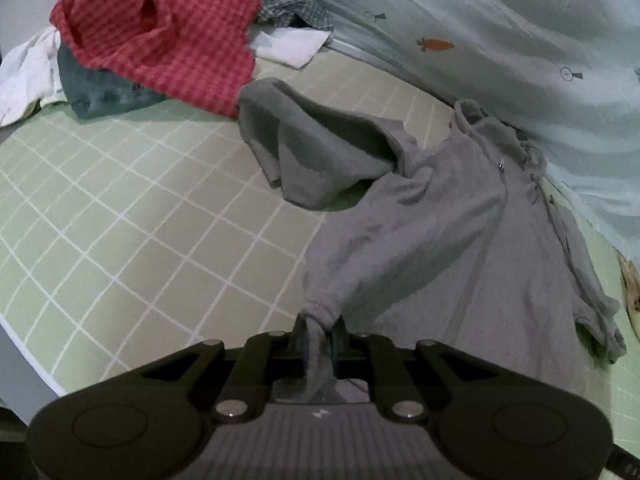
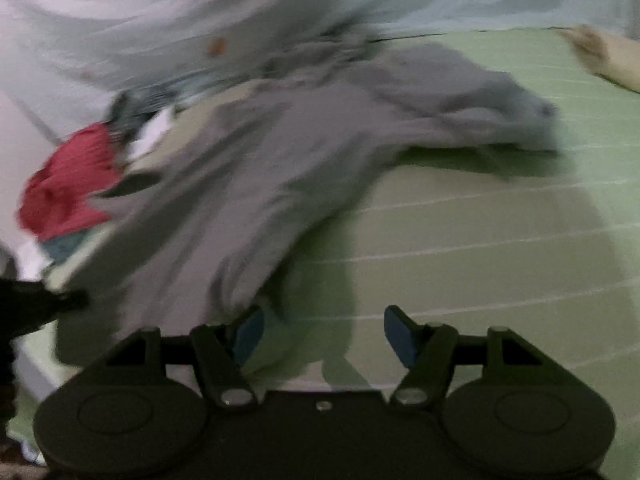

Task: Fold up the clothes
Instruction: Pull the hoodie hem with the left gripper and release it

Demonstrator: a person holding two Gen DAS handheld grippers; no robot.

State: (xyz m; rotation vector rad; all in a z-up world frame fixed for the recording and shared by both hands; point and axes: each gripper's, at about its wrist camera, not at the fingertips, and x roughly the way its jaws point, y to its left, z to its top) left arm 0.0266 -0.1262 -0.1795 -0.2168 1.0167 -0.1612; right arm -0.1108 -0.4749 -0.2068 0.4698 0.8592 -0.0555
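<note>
My left hand-held gripper [image 1: 319,334] is clamped on a bunched corner of the grey garment [image 1: 440,224], which lies spread on the green checked sheet [image 1: 160,208]. My right hand-held gripper [image 2: 324,330] stands open beside its hem, gripping nothing. I can read no writing anywhere.

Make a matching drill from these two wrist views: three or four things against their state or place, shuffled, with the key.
Things:
1. left tongs
2. right tongs
3. red checked garment
4. carrot-print sheet

States or places:
A. open, nothing between the pads
B. heaped on the far pile
C. shut on the grey shirt's hem
D. bunched along the mat's far edge

Pairs: 1-C, 2-A, 3-B, 4-D
</note>
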